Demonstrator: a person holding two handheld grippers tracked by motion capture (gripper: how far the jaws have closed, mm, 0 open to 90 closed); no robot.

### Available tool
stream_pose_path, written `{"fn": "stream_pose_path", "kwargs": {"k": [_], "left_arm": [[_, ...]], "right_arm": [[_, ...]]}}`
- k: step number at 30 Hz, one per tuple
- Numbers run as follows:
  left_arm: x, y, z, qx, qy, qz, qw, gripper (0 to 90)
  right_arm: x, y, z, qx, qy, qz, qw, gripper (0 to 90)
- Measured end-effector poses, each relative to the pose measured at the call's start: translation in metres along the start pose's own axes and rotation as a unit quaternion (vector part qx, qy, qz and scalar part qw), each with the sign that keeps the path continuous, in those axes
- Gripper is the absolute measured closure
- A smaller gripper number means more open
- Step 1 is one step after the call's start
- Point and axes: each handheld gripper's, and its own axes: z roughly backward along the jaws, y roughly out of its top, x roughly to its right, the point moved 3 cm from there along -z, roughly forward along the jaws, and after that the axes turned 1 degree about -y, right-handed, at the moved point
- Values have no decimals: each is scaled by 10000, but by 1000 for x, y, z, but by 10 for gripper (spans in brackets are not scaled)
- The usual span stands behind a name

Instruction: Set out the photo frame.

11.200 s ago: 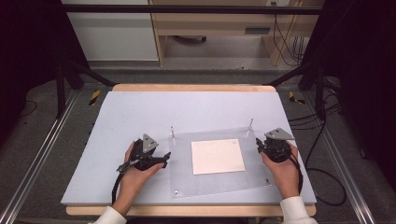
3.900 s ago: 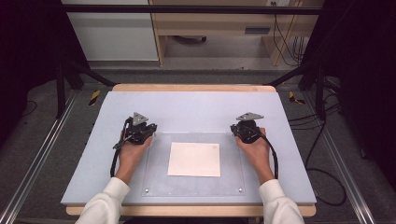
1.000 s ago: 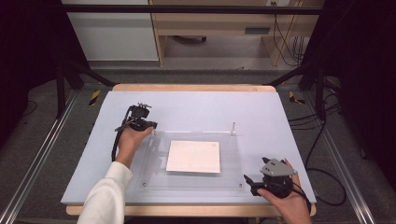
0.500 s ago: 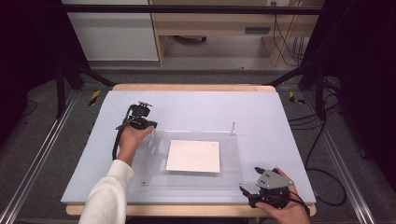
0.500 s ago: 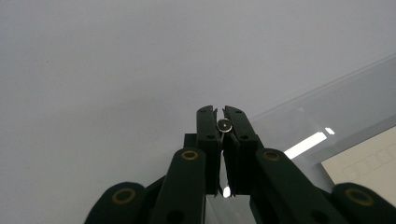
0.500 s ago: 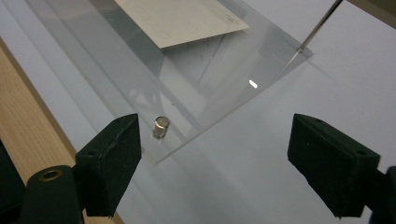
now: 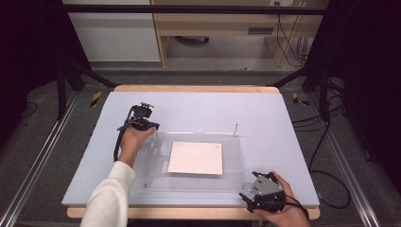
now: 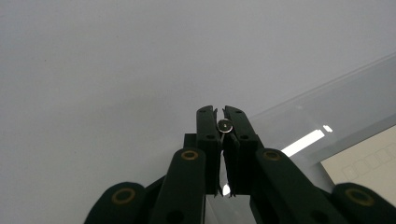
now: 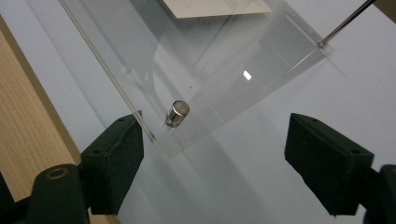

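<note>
- Left forearm, in a white sleeve, reaches from the near edge of the table point(image 7: 198, 101) toward the far left corner of the clear acrylic plate point(image 7: 161, 158); the wrist is straight, the hand on top of its tool.
- Left gripper point(image 7: 150, 126) sits at that corner. In the left gripper view point(image 8: 222, 122) its jaws are clenched on a small metal pin point(image 8: 225, 125), whose round top shows between the tips.
- Right hand point(image 7: 279, 208) lies low at the near right of the table, just beside the plate's near right corner, with the grey three-cornered plate of its tool facing up.
- Right gripper point(image 7: 247, 198) points at that corner. In the right gripper view point(image 9: 212, 163) its jaws stand wide and grasp nothing, though they have just been closing a little; the plate's corner point(image 9: 168, 151) lies between them, close to one pad, contact unclear.
- Short metal stud point(image 9: 177, 113) stands in the plate just inside that corner.
- White paper sheet point(image 7: 196, 157) lies under the middle of the plate.
- Thin upright rod point(image 7: 235, 129) rises at the far right corner.
</note>
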Motion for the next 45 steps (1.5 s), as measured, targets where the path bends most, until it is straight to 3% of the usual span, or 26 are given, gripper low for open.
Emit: {"fn": "stream_pose_path", "kwargs": {"k": [9, 23, 32, 39, 45], "left_arm": [[-1, 0, 0, -39, -21, -30, 10000, 846], [-2, -1, -1, 35, -67, -58, 10000, 845], [-2, -3, -3, 162, -101, -42, 9998, 843], [-3, -4, -2, 163, -104, -126, 9997, 843], [-4, -3, -3, 193, -141, -94, 9997, 843]], "right_arm": [[-5, 2, -8, 22, -112, 440, 9990, 261], [-13, 8, -9, 144, -144, 811, 9965, 376], [-11, 9, -7, 239, -63, 672, 9974, 403], [-11, 11, -7, 197, -119, 714, 9972, 409], [-9, 13, -3, 319, -226, 714, 9967, 438]]}}
